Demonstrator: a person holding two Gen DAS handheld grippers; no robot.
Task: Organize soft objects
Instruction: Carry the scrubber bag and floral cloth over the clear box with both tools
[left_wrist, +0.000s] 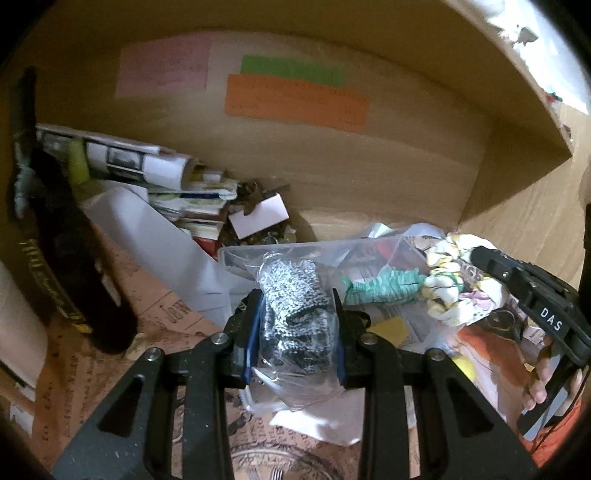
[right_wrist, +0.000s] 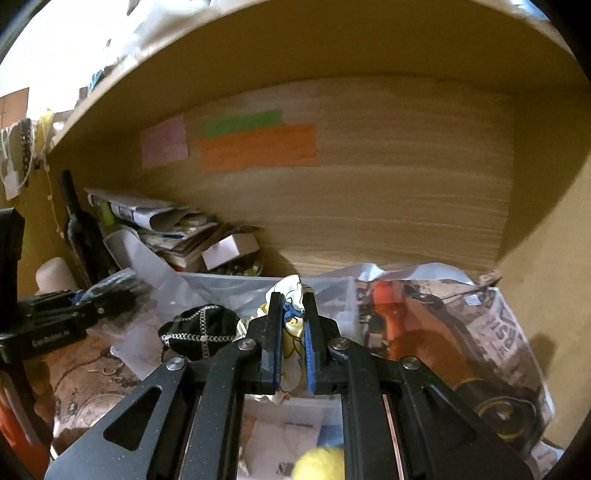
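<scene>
Left wrist view: the left gripper (left_wrist: 297, 314) clamps a bagged black-and-white knit (left_wrist: 293, 306), lifted over the clear bin (left_wrist: 236, 254), likely for sorting. The right gripper (right_wrist: 293, 332) pinches a yellow-flowered cloth (right_wrist: 291, 291) above the same bin. Its body reads "DAS"; other print is too blurred to read.

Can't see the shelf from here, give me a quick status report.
Left gripper shut on bagged knit cloth. Right gripper shut on floral cloth. Clear bin below, clutter around.
</scene>
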